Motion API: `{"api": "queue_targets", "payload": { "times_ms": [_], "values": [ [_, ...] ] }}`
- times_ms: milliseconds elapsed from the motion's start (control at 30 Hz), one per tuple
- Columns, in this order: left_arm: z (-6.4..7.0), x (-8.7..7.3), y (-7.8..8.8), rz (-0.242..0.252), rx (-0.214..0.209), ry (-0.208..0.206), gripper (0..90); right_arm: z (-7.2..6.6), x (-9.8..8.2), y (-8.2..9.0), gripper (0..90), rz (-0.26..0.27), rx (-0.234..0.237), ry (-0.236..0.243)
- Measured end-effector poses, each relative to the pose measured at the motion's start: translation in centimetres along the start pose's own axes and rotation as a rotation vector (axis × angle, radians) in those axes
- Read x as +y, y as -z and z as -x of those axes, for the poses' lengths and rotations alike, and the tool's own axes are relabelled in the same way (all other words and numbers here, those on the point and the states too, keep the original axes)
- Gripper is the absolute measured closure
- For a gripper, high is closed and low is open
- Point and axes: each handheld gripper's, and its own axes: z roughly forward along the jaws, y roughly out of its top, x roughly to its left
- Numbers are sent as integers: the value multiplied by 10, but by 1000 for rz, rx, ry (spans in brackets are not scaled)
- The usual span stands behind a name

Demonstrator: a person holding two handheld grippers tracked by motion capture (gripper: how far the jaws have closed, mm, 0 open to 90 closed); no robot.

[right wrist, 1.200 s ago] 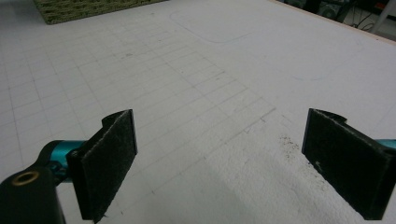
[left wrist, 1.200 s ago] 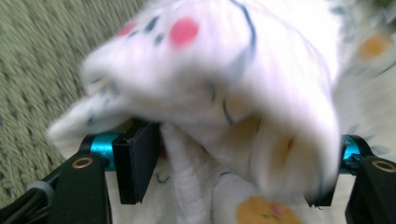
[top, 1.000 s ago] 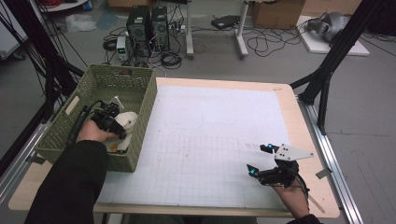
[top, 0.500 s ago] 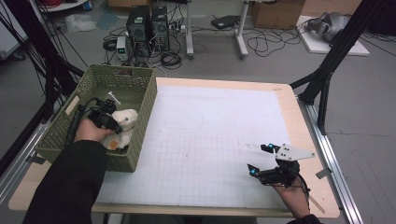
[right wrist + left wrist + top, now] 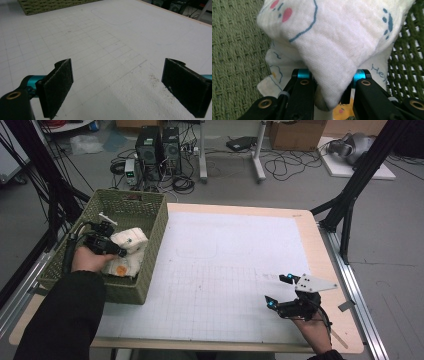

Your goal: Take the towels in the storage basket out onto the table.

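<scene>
My left claw (image 5: 329, 87), jaws just closed, grasps the white printed cloth (image 5: 337, 42) inside the green basket (image 5: 150, 215); my right claw (image 5: 120, 87), at five o'clock, stays released.

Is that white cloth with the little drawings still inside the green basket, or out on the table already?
Still inside. The white cloth, pinched by the left gripper, sits within the green basket.

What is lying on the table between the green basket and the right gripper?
Nothing: between the green basket and the right gripper the white gridded mat is bare, in the high view and the right gripper view.
</scene>
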Motion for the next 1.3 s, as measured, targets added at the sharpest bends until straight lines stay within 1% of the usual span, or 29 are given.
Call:
{"api": "queue_targets", "payload": {
  "times_ms": [33,67,100,200,300,467,767,867,900,1000,1033,1067,1100,1133,1167,1300],
  "values": [
    [0,0,1,9,-5,6,788,0,0,0,95,-1,0,-1],
    [-1,-1,4,15,-18,8,788,0,0,0,95,-1,0,-2],
    [-1,-1,4,15,-18,8,788,0,0,0,95,-1,0,-3],
    [-2,-1,8,35,-43,13,788,0,0,0,95,2,-2,0],
    [-3,-2,13,59,-60,24,788,0,0,1,95,5,-1,0],
    [-3,-2,15,79,-64,32,788,0,0,1,95,6,0,-1],
    [-5,-3,21,115,-97,50,788,1,0,1,95,9,-3,0],
    [-6,-3,24,130,-119,57,788,1,1,1,95,8,-3,-3],
    [-6,-3,24,130,-119,57,788,1,1,1,95,10,-3,-2],
    [-7,-3,27,147,-144,69,788,1,1,1,95,9,-3,-1],
    [-8,-3,29,165,-172,79,788,1,1,1,95,9,-3,-1],
    [-8,-3,29,165,-172,79,788,1,0,1,95,8,-4,0],
    [-9,-3,32,186,-200,89,788,1,0,1,95,9,-3,-1],
    [-9,-3,32,186,-200,89,788,1,0,1,95,9,-3,-1],
    [-8,-3,34,199,-206,99,788,1,0,1,95,6,-3,-7],
    [-9,-3,37,214,-235,106,789,1,1,1,95,10,-2,-3]
  ]
}}
